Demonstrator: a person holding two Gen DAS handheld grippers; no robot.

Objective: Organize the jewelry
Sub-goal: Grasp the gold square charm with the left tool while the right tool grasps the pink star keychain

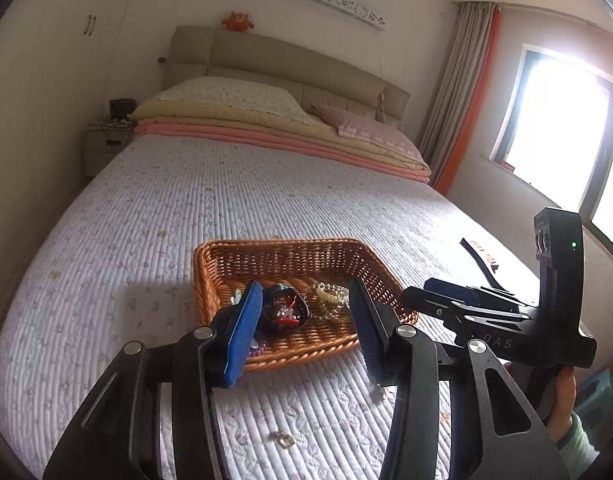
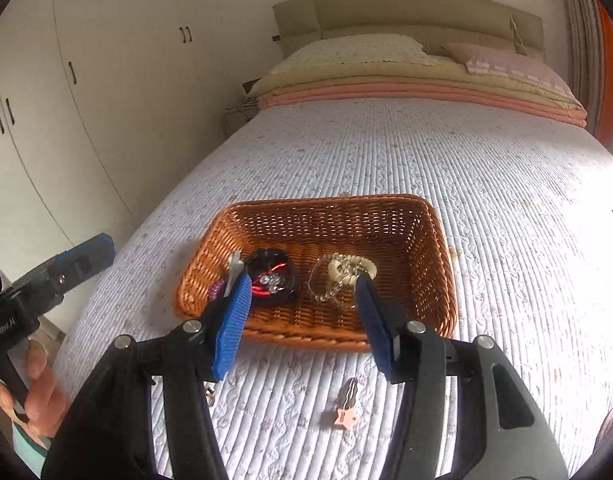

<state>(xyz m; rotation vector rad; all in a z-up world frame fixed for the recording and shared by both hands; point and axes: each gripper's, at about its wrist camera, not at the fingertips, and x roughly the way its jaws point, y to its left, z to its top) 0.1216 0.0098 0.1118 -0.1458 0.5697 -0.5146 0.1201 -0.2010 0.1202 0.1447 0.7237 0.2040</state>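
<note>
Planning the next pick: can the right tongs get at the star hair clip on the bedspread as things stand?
Probably yes. The right tongs are open and empty, and the star hair clip lies alone on the bedspread just below them, outside the wicker basket, with nothing over it.

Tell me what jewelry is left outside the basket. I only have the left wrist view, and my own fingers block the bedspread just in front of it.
Observer: A hair pin with a pink star lies on the bedspread, just short of the wicker basket's near rim and outside it.
Operator: Report the right gripper's state. I only see it side-on.
Observer: The right gripper is open, with nothing between its fingers. It is pointing at the basket, and the hair pin is below it.
</note>
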